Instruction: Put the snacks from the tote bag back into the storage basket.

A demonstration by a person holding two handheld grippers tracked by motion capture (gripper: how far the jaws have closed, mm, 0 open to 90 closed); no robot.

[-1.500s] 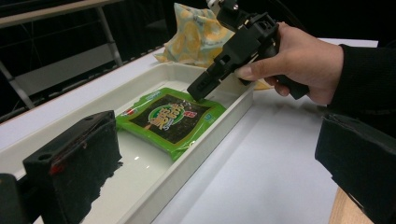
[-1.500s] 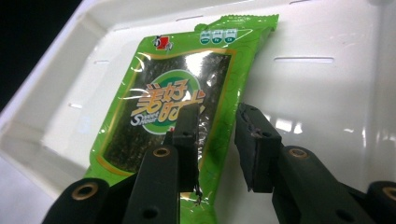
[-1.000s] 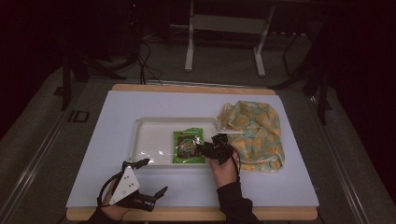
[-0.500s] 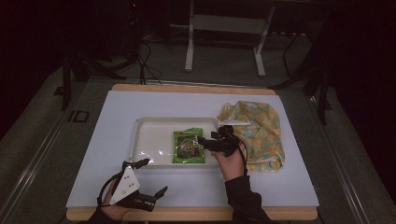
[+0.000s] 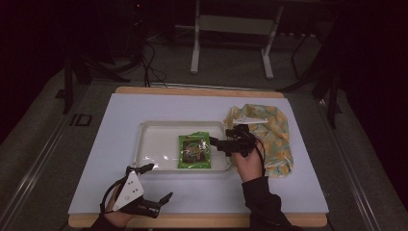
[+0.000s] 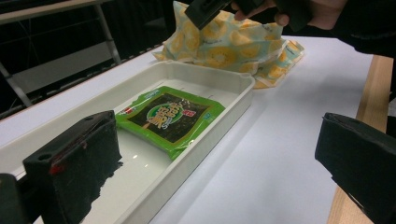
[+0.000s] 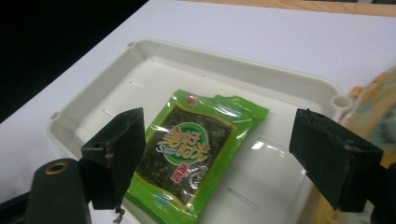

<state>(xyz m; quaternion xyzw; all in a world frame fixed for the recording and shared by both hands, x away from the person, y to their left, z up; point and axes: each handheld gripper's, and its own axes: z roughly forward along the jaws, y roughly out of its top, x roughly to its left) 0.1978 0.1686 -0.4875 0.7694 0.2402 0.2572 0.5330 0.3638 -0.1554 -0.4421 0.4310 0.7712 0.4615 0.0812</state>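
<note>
Green foil seaweed packet (image 5: 194, 151) | flat in white plastic tray (image 5: 154, 137), just below right tongs (image 5: 222, 141) | jaws just opening, empty | left tongs (image 5: 153, 185) spread, idle | step: release done | next: withdraw, fetch from yellow-patterned bag (image 5: 269, 130)

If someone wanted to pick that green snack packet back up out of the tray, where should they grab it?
Probably the green seaweed packet's crimped top edge, coming from above: it lies flat in the white tray, so only its thin edges offer a pinch, and the tray walls block a sideways approach.

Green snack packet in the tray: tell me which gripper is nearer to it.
Right. The right gripper hovers open beside the green snack packet's right edge; the left gripper sits outside the tray, near the table's front edge.
</note>
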